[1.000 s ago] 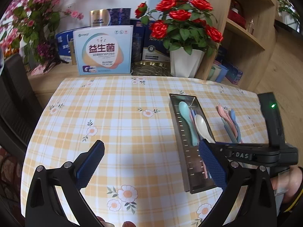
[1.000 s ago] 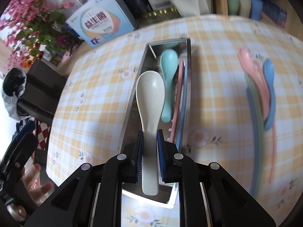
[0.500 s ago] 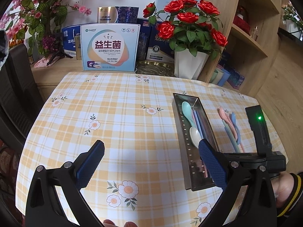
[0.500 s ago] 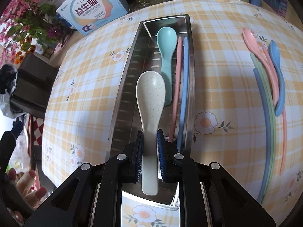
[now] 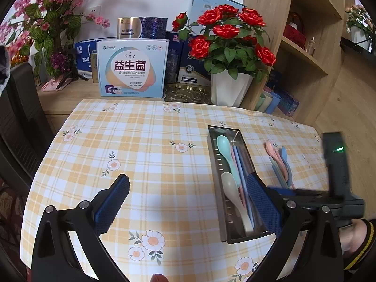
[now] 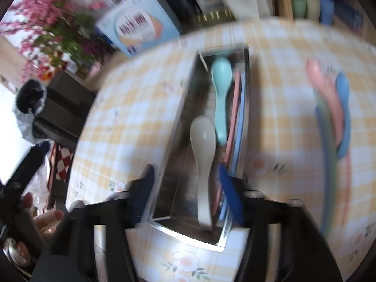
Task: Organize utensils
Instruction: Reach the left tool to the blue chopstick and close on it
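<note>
A long steel utensil tray (image 5: pixel 217 164) (image 6: pixel 178 127) lies on the checked tablecloth. In it lie a cream spoon (image 5: pixel 231 185) (image 6: pixel 203 141), a teal spoon (image 5: pixel 224 146) (image 6: pixel 221 82), and pink and blue chopsticks (image 6: pixel 237 108). Several loose utensils (image 5: pixel 279 162) (image 6: pixel 331 108) in pink, blue and green lie right of the tray. My right gripper (image 6: pixel 185 183) is open over the tray's near end, the cream spoon lying free between its jaws. My left gripper (image 5: pixel 188 192) is open and empty above the cloth, left of the tray.
A white pot of red roses (image 5: pixel 231 87), a blue-white box (image 5: pixel 132 68) and other boxes stand behind the table. Wooden shelves (image 5: pixel 305 47) rise at the right. A dark chair (image 5: pixel 21 108) is at the left. The right wrist view is motion-blurred.
My right gripper opened and let go of the cream spoon, which now lies in the tray. The left gripper drew back slightly and stayed open.
</note>
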The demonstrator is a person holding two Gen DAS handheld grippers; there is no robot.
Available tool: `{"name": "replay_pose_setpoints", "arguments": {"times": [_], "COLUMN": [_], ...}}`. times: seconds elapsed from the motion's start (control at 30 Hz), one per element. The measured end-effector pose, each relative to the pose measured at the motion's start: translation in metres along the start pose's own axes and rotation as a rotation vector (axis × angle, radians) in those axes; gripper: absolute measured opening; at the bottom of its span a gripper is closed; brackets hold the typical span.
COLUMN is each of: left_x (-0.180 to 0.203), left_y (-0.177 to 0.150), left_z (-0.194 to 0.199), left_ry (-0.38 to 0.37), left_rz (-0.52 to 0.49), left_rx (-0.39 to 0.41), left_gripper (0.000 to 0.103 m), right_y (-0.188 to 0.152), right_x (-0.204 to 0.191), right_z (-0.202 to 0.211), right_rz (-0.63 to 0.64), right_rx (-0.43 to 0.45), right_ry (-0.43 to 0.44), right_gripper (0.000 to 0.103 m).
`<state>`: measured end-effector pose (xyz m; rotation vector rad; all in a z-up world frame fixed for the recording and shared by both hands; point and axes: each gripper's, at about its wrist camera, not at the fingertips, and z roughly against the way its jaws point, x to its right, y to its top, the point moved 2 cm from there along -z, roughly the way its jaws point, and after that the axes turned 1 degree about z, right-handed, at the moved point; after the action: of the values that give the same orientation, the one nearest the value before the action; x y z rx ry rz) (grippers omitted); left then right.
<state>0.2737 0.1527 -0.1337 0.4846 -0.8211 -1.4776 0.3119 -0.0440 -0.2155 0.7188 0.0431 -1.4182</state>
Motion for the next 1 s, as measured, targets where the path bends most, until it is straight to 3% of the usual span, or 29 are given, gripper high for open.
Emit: {"name": "replay_pose_setpoints", "arguments": {"times": [0.13,0.2,0.33,0.43,0.53,0.67,0.87,0.93,1.0], "left_x": [0.011,0.018,0.035,0.048,0.064,0.089,0.133,0.148,0.163], "left_y": [0.002,0.003,0.005,0.007,0.009,0.010,0.001,-0.004,-0.011], "left_z": [0.000,0.000,-0.003,-0.005,-0.005,-0.009,-0.032,-0.043,-0.053], "left_ry": [-0.016,-0.012,-0.033,-0.041,-0.038,-0.087,-0.089,-0.051,-0.063], "left_rz": [-0.020,-0.034,-0.043,-0.048,-0.053,-0.051,-0.088,-0.104,-0.115], "left_rx": [0.028,0.043,0.030,0.013,0.032,0.030,-0.027,-0.065,-0.108], "left_gripper": [0.097,0.097,0.097,0.097,0.097,0.097,0.097,0.097,0.097], "right_y": [0.006,0.008,0.009,0.007,0.009,0.008,0.003,-0.002,-0.007], "right_x": [0.001,0.002,0.015,0.034,0.054,0.084,0.129,0.142,0.155], "right_z": [0.031,0.045,0.071,0.096,0.110,0.131,0.147,0.149,0.152], "right_rz": [0.065,0.091,0.092,0.069,0.073,0.033,-0.024,-0.031,-0.042], "right_rx": [0.097,0.150,0.274,0.430,0.443,0.507,0.515,0.512,0.511], "right_ry": [0.011,0.009,0.014,-0.115,-0.113,-0.163,-0.168,-0.182,-0.185], "right_gripper": [0.070,0.087,0.088,0.088,0.088,0.088,0.088,0.088,0.088]}}
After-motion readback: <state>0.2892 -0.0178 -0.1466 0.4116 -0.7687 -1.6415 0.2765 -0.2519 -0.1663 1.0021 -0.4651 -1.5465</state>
